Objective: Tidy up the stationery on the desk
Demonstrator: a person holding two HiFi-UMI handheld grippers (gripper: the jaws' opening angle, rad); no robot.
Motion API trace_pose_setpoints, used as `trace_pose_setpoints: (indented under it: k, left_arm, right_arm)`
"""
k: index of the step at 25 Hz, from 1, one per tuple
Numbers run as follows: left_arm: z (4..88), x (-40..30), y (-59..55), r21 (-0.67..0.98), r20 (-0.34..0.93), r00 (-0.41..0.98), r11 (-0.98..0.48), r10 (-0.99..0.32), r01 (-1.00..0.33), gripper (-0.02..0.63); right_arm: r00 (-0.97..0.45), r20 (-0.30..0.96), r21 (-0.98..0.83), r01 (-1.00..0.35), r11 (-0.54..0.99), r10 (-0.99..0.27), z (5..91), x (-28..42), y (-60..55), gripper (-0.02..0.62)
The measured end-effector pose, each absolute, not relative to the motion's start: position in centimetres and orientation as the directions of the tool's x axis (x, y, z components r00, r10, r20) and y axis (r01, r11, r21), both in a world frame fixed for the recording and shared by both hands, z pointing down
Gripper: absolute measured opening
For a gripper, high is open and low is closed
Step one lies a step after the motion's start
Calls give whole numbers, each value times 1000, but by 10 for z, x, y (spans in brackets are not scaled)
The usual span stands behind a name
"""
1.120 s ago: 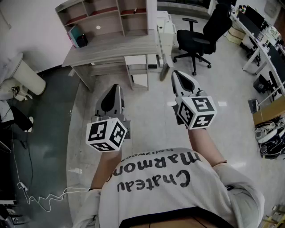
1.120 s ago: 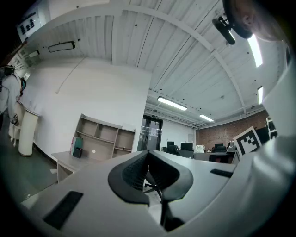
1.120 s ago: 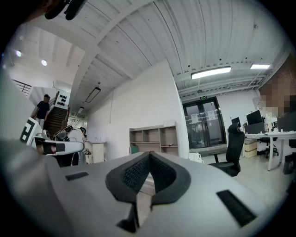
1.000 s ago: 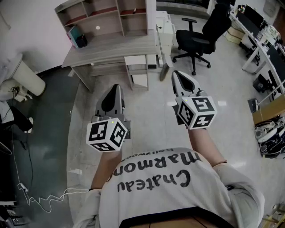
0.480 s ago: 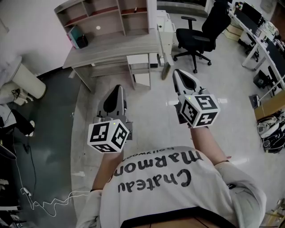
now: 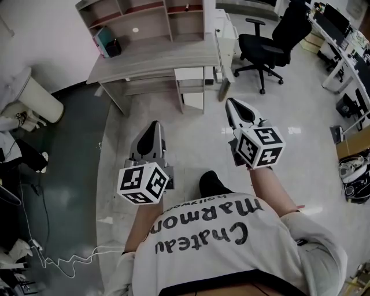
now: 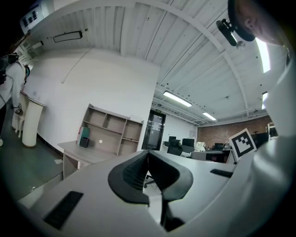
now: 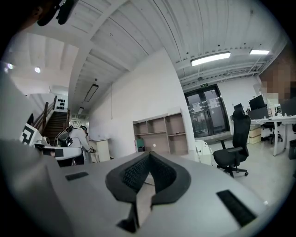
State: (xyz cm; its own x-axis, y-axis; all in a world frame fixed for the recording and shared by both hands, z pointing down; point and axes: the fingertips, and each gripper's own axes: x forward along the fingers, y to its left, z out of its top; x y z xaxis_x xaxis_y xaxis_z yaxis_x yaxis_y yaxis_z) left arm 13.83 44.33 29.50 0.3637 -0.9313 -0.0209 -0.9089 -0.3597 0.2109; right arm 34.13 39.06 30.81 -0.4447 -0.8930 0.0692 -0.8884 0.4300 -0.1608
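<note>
Two grippers were held out level over the pale floor (image 6: pixel 196 136), well short of the desk (image 6: pixel 156 59). On the left gripper (image 6: pixel 154 125) the jaws met at the tips w/ nothing btwn them. The right gripper (image 6: pixel 232 104) was the same: jaws closed, empty.

The desk stood ahead of both, w/ a grey wood top and a shelf unit (image 6: pixel 144 14) along its back edge. Stationery seen: a teal box (image 6: pixel 103 39) upright at the desk's far left end, under the shelf unit's left compartment, and a black pen pot (image 6: pixel 114 47) just beside it on the right. Contents of the pot were too small to tell. A small white round thing (image 6: pixel 134 30) sat in the next compartment; whether on the back panel or the desk top was unclear.

Other bits:
- A white drawer unit (image 6: pixel 190 87) stood under the desk's right half.
- A black office chair (image 6: pixel 272 46) stood right of the desk, apart from it.
- A white cylinder (image 6: pixel 36 95) stood off to the left on darker floor.
- A thin white cable (image 6: pixel 69 257) lay on the floor at the person's left.
- One dark shoe (image 6: pixel 213 184) showed btwn the two arms.
</note>
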Motion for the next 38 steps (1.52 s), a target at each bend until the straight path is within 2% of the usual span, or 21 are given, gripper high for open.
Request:
trace_pose_setpoints:
  k: [11,20,24,31,38]
  left_arm:
    - [284,130,342,175,-41,344,-346,-938,-922,17]
    - [231,128,227,91,-162,314,-331,-935,-939,17]
    - [239,131,185,90,-158,309,-325,-938,-941,17]
    - [283,129,141,152,-66,307,-314,-949,-937,17]
    - [298,128,95,181,-35,337,-337,-941,-924,17]
  right_arm:
    - [-486,32,-199,-859,471,-873,295,325,280,9]
    - [-553,-72,-144,-818,557,-830,239,316,149,10]
    - [-552,-99,-127,-818,561,-828,233,322,105,9]
    - [-551,55,-196,-824,532,-833,300,324,58,9]
    - [-536,108,-216,-835,507,-837,326,323,22,10]
